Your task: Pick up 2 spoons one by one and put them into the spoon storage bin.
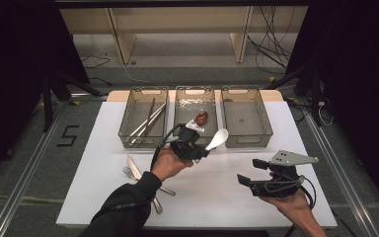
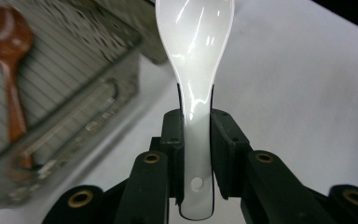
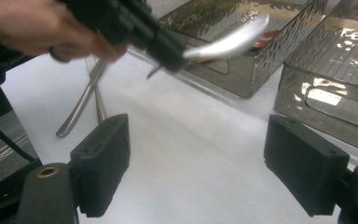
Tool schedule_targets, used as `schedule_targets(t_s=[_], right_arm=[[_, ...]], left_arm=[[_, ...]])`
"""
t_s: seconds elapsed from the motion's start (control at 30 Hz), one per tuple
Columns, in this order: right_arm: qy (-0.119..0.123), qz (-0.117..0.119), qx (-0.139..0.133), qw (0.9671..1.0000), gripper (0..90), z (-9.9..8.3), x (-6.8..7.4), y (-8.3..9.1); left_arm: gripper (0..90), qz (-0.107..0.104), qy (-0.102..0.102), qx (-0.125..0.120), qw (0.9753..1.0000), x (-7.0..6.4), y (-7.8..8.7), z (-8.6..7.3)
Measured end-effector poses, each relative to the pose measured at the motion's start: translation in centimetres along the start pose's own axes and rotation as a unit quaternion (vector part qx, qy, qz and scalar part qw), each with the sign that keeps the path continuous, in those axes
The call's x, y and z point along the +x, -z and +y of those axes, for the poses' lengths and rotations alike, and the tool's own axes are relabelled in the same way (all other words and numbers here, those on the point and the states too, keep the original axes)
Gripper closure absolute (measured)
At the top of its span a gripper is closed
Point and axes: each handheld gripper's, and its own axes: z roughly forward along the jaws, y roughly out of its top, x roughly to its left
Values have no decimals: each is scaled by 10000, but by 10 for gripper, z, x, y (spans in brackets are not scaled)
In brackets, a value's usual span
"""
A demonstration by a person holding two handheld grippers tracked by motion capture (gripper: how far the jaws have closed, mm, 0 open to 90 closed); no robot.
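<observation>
My left gripper (image 1: 203, 151) is shut on the handle of a white ceramic spoon (image 1: 217, 138), (image 2: 195, 60), (image 3: 228, 43), held in the air just in front of the middle bin (image 1: 194, 138). The spoon's bowl points up and away. A brown wooden spoon (image 1: 201, 118), (image 2: 8, 56) lies inside that middle bin. My right gripper (image 1: 251, 171), (image 3: 205, 172) is open above the white table at the front right, with nothing between its jaws.
Three clear bins stand in a row at the table's back: the left bin (image 1: 140, 136) holds chopsticks (image 1: 148, 121), the right bin (image 1: 246, 136) looks bare. A knife (image 1: 134, 168) and a fork (image 1: 128, 172) lie on the table (image 1: 212, 197) by the left forearm.
</observation>
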Motion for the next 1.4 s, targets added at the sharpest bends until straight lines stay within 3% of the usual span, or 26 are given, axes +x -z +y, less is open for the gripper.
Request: schedule_targets(t_s=[0.4, 0.67, 1.03, 1.4], right_arm=[[-27, 7, 15, 10000, 236, -1, -1, 0], [-35, 6, 15, 10000, 236, -1, -1, -1], [-30, 12, 4, 10000, 236, -1, -1, 0], [-35, 22, 15, 10000, 236, -1, -1, -1]], left_arm=[[759, 539, 402, -252, 9974, 44, 4, 25], [758, 718, 600, -251, 9953, 64, -1, 33], [758, 890, 870, -196, 9920, 83, -13, 37], [756, 947, 1003, -86, 9904, 89, -21, 36]])
